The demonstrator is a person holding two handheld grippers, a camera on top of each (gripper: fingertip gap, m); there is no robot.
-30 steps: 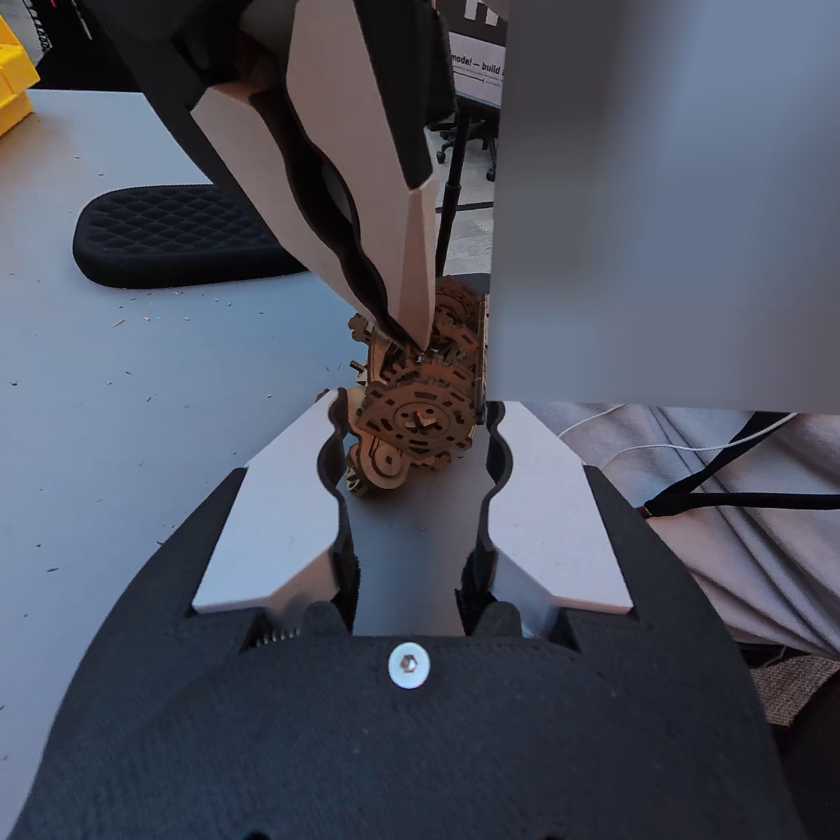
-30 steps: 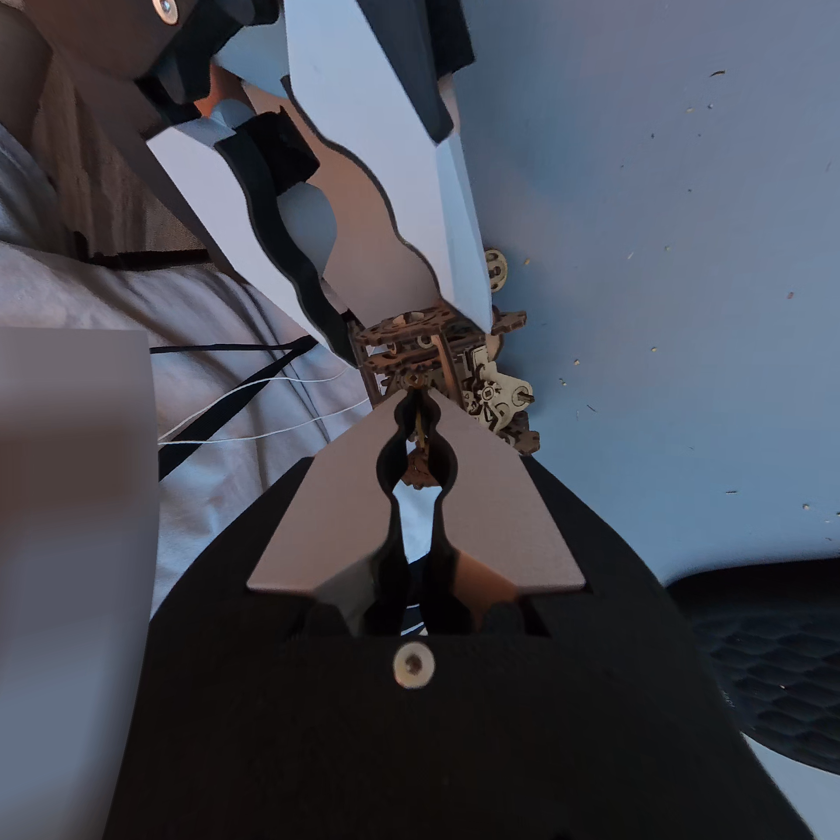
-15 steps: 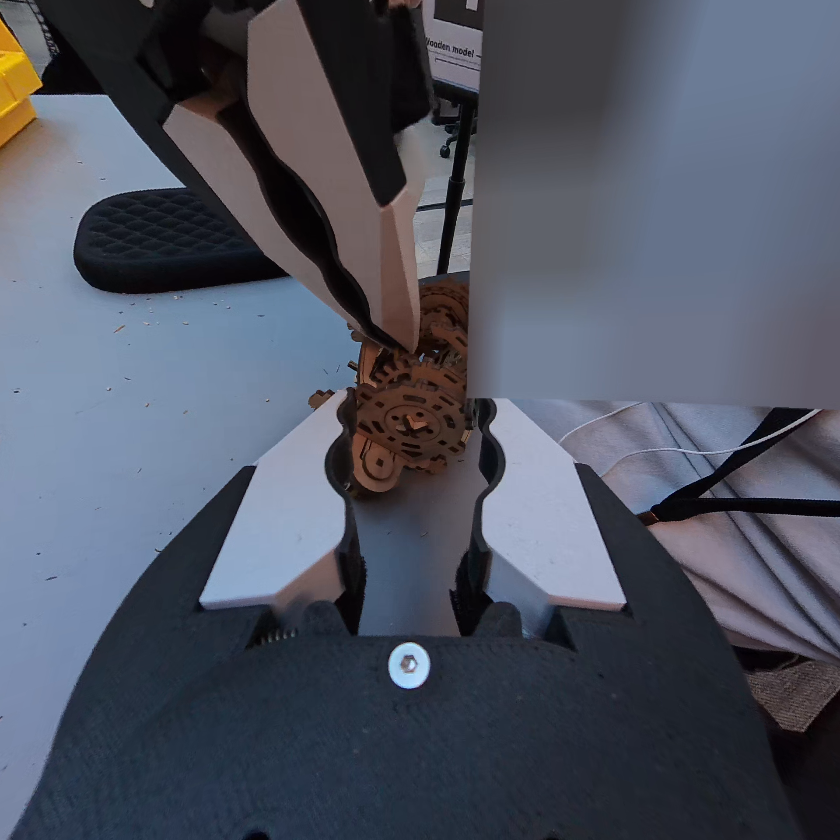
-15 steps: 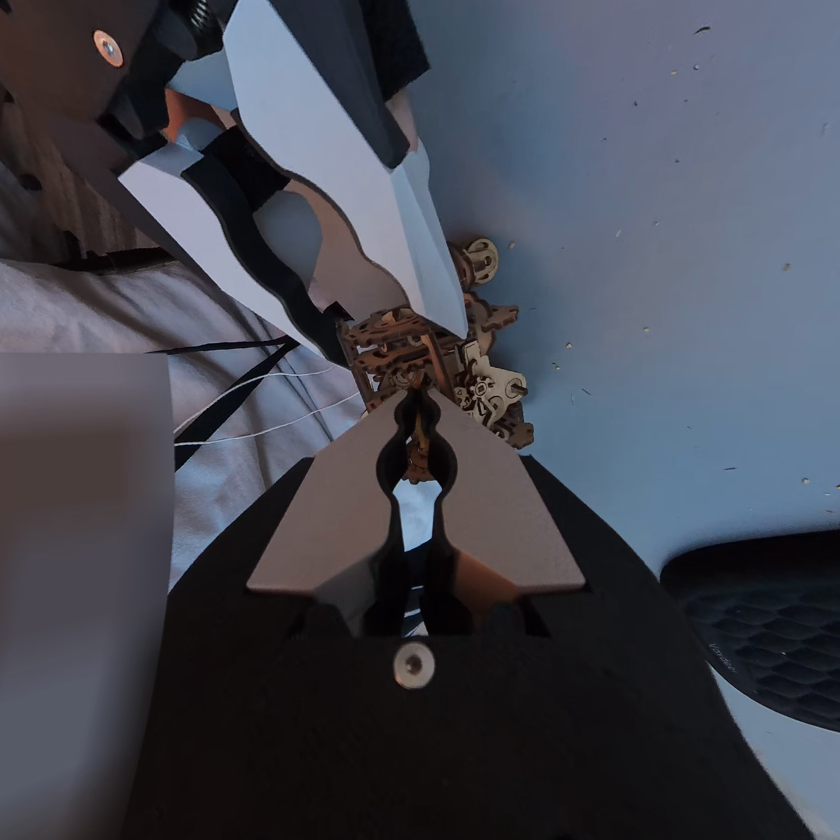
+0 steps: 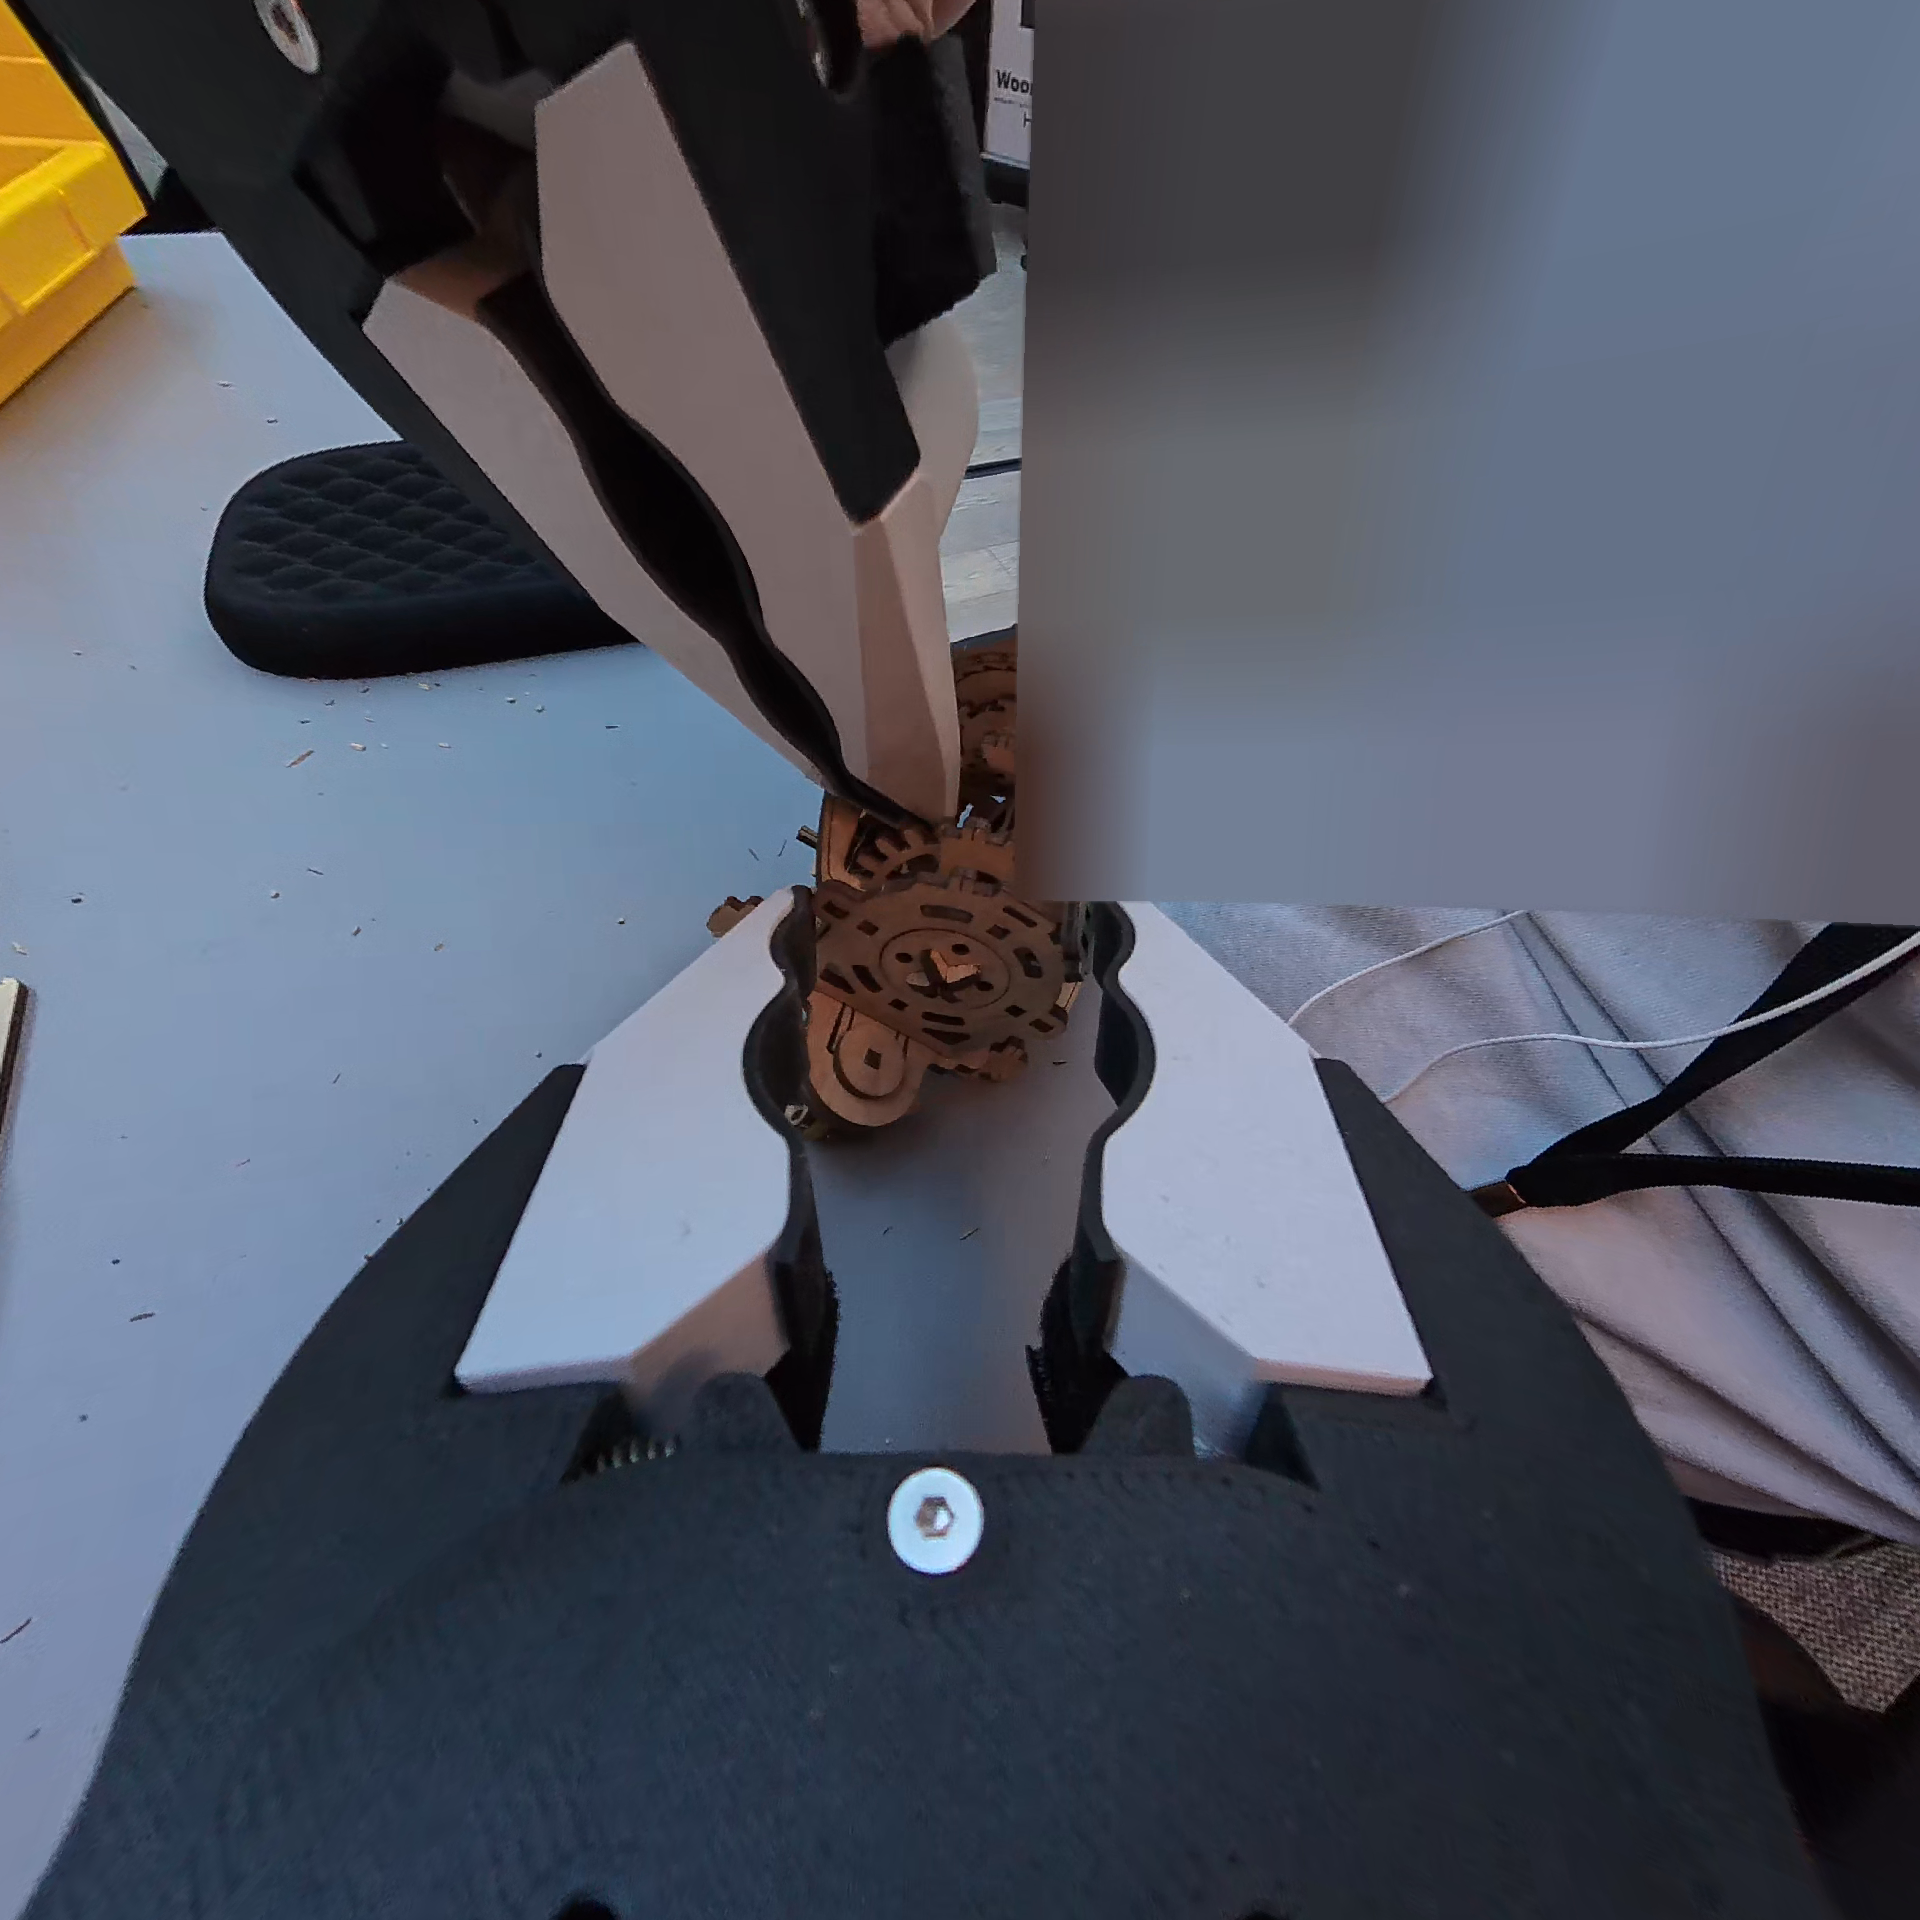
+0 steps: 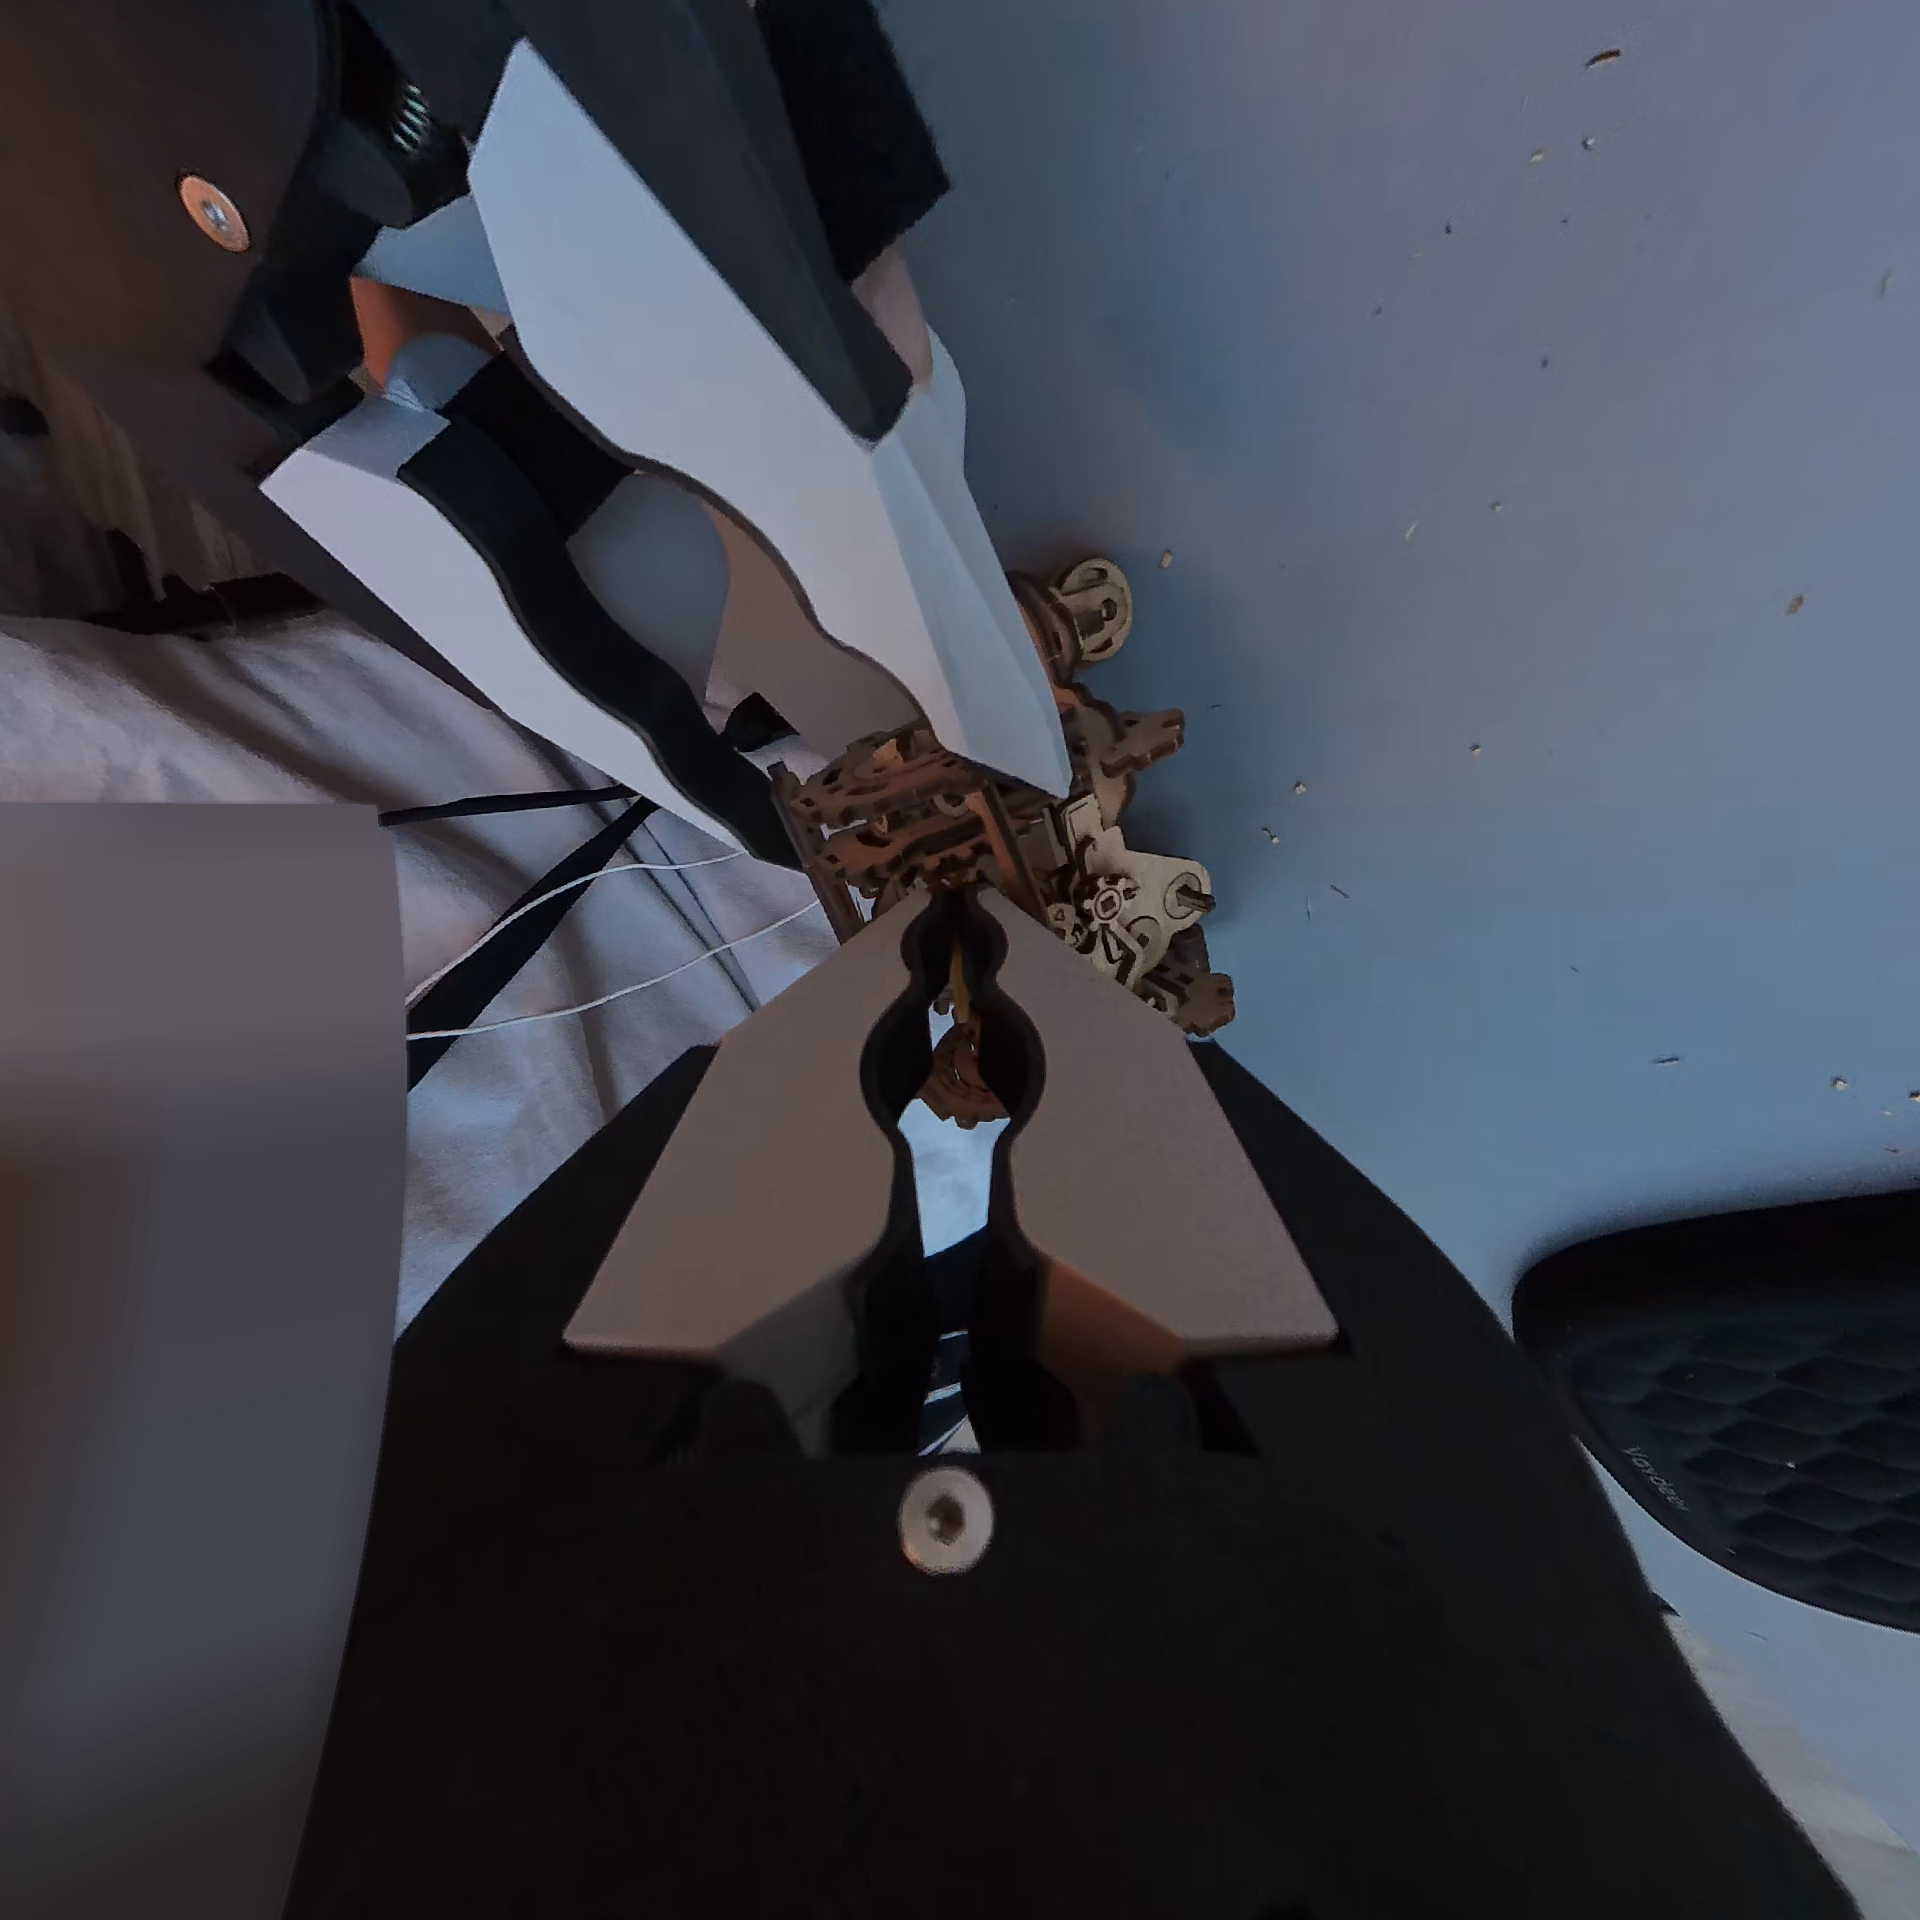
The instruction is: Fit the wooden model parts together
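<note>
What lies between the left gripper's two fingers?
In the left wrist view, the wooden model sits between the tips of the open left gripper; nearer its base only bare table shows.

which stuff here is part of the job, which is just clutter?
Job:
- wooden model, on the table between the left gripper's spread fingers
- small wooden part, pinched in the right gripper

Clutter:
- black pad
- yellow bin
- wood crumbs on the table
- black strap and white cord on grey cloth
</note>
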